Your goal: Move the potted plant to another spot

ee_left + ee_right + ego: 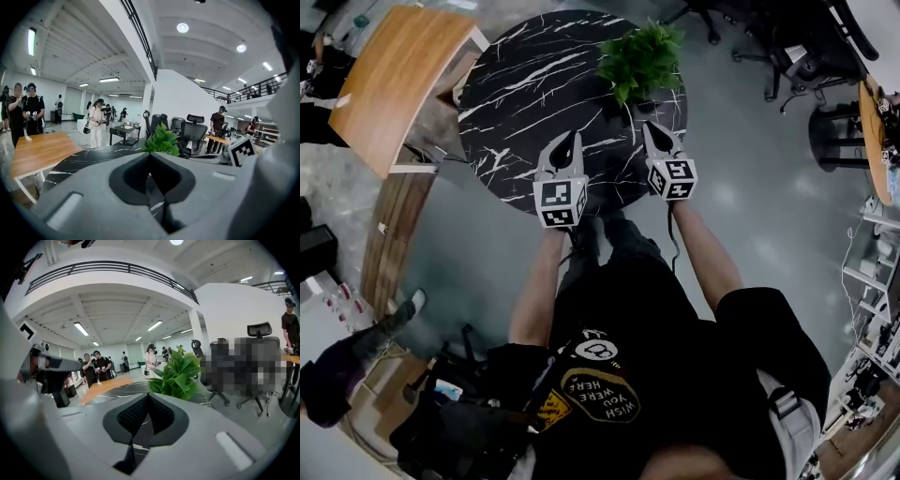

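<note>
The round black marble-look table with white veins (534, 94) fills the middle of the head view and serves as the landmark; a long rectangular light-wood table (394, 75) stands just beside its left edge and plays no part in the task. The small leafy green potted plant (642, 58) stands upright on the marble table at its far right rim, its pot hidden beneath the foliage, so any bare patch toward the table's centre or left looks a fair new spot. Over the table's near edge hangs the grey left gripper with its marker cube (570, 137), jaws pressed together on nothing, pointing across the bare centre and left of the plant. The matching right gripper (649, 129), likewise closed and empty, is over the table's near right part, aimed at the plant, near it but not touching; it seems the likelier one to take the pot, and its jaws must part first, since the move has not begun
</note>
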{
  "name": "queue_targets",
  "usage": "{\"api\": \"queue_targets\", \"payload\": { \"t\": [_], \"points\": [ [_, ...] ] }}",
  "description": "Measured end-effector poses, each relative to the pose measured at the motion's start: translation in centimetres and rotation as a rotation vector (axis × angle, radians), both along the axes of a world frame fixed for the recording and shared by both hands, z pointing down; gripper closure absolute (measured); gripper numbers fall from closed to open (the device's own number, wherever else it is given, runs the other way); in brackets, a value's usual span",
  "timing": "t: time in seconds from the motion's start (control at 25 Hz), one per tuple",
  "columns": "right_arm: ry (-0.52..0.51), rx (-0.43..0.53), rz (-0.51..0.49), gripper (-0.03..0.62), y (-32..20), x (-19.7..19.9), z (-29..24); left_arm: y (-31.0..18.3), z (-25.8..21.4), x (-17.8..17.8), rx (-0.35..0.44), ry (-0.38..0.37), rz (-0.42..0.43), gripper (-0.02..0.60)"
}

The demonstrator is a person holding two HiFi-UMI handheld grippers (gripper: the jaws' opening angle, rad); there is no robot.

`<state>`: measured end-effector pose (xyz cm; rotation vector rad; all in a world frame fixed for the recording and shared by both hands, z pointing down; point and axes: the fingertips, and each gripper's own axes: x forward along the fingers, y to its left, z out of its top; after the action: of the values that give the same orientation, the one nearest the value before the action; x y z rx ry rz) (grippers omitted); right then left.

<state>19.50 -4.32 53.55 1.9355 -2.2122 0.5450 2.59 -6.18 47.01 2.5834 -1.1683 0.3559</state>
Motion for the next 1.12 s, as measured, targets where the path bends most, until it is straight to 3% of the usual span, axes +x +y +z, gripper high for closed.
{"api": "queue_targets", "payload": {
  "t": [0.36,0.44,0.72,0.84,1.12],
  "points": [
    [0.015,-0.117,-0.093,0.585,-5.7,2.2,10.5,-5.6,7.5,3.9,-0.044,-0.037,-0.04,0.577],
    [0.004,-0.132,-0.115,0.451,-7.0,2.5,12.7,-6.3,8.3,3.8,-0.051,-0.037,-0.056,0.577],
    [0.127,-0.146,-0.097,0.139,-12.8,3.6,19.2,-6.4,10.7,3.2,-0.113,-0.03,-0.074,0.577],
    [0.126,-0.193,-0.051,0.066,-15.2,4.2,20.3,-6.1,11.3,2.7,-0.127,-0.009,-0.082,0.577],
    [0.19,-0.139,-0.056,0.062,-16.9,3.5,19.1,-6.2,10.9,0.9,-0.121,0.035,-0.11,0.577]
  ]
}}
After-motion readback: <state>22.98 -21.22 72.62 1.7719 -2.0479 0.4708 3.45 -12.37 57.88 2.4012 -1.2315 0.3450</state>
